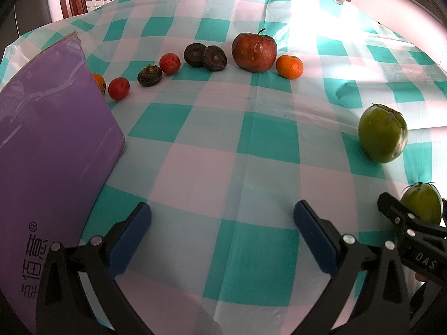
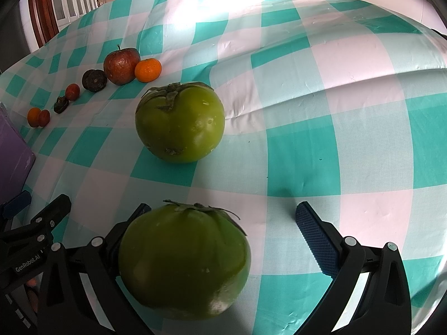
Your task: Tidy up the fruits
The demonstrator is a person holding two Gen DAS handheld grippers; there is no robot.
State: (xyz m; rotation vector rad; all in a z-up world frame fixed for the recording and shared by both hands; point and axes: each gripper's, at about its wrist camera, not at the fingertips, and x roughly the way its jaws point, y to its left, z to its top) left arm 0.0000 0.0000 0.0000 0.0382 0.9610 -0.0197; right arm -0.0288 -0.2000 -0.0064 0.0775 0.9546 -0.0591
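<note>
Reading left to right across the counter (image 1: 212, 150), covered in a teal-and-white checked cloth:
Purple box (image 1: 47, 150): far left, printed with Chinese characters and an ® mark.
Fruit row: orange (image 1: 99, 82) half hidden behind the box, tomato (image 1: 119, 88), dark dried fruit (image 1: 149, 75), second tomato (image 1: 169, 63), two dark fruits touching, wrinkled apple (image 1: 254, 52), mandarin (image 1: 289, 67) just beside it.
Left tool (image 1: 222, 237): released, blue pads wide apart, low over bare cloth; "GenRobot.AI" on its body in the right view.
Far green tomato (image 2: 180, 122): alone on the cloth, right of the row.
Near green tomato (image 2: 184, 261): between the fingers, against the left pad.
Right tool (image 2: 223, 240): spread wide, right pad clear of the fruit; "DAS" readable on its side.
</note>
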